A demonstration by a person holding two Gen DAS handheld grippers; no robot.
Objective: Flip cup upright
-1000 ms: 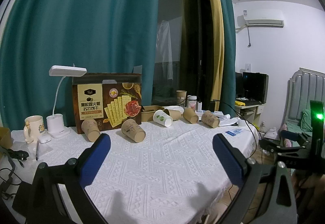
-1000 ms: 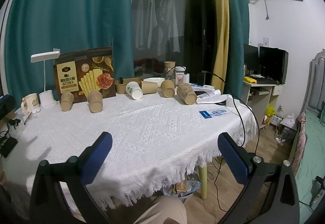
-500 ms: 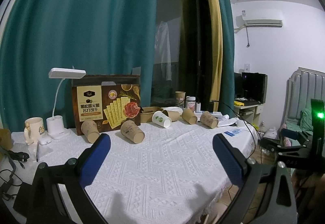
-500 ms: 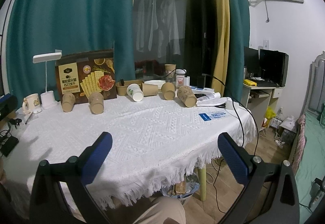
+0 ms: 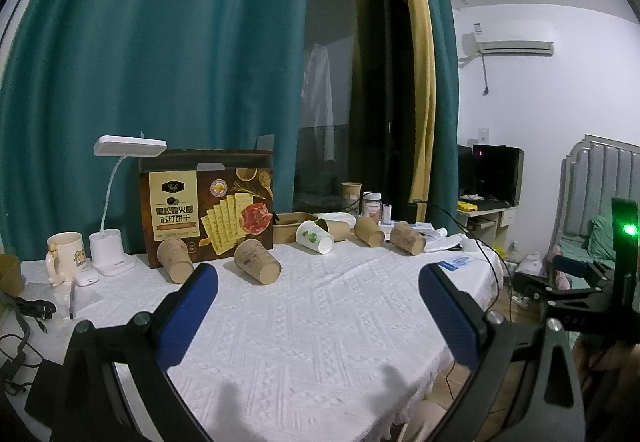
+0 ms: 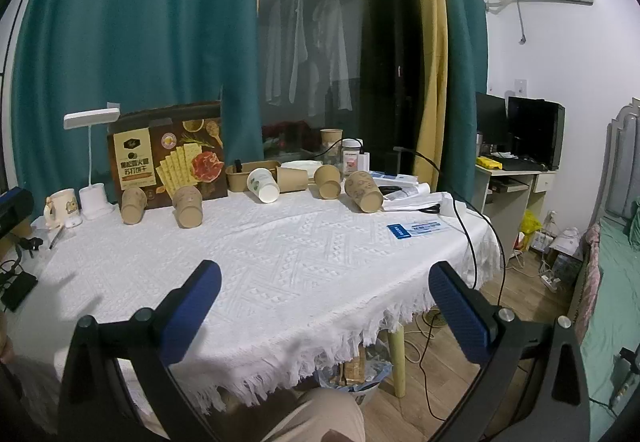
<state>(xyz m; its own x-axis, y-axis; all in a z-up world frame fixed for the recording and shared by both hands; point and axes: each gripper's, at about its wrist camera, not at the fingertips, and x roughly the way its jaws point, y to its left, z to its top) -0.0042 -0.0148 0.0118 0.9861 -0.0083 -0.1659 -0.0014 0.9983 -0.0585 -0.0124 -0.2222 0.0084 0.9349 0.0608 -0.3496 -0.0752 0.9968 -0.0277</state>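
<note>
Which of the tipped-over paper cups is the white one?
The white cup with the green leaf print, lying on its side by the brown tray, mouth towards the camera. The other fallen cups are all brown.

Cracker box (image 5: 208, 206): Chinese print "苏打饼干"; other labels too small to read.

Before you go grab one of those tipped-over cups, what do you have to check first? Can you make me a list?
1. Left gripper open: ok, nothing between the fingers.
2. Right gripper open: ok, also holding nothing.
3. Cups lying on their sides: ok, the nearest brown cup is tipped, opening toward us.
4. Path over the white tablecloth to it: ok, nothing in between.
5. Cracker box close behind the cup: not ok, tight.
6. Cup empty: cannot tell.
</note>
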